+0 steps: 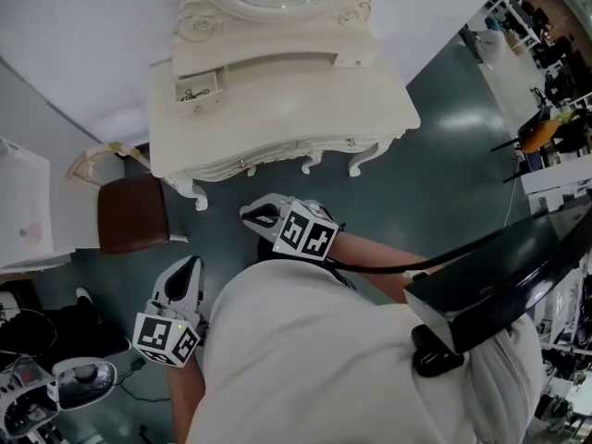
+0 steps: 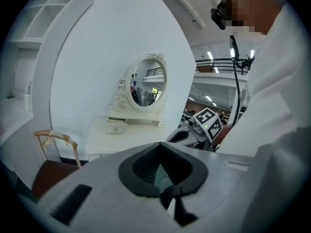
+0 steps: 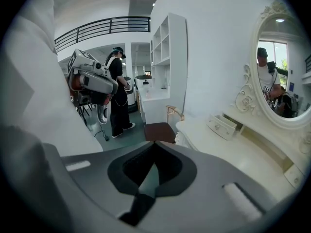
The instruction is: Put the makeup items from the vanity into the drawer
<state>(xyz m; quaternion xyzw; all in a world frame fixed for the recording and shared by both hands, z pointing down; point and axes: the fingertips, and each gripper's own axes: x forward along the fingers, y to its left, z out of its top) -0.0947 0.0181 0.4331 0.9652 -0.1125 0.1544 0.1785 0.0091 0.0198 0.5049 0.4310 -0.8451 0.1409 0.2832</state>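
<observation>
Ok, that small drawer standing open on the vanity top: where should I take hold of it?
Probably by the round knob in the middle of the small drawer's front panel. Come in from the front of the vanity, level with its top. The drawer is pulled out, so the panel and knob stand clear of the shelf behind, and the thin side walls would give a poorer hold.

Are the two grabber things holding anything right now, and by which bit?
Nothing is held. The left gripper and the right gripper are both shut with nothing between their jaws, and both are short of the vanity, not touching it.
</observation>
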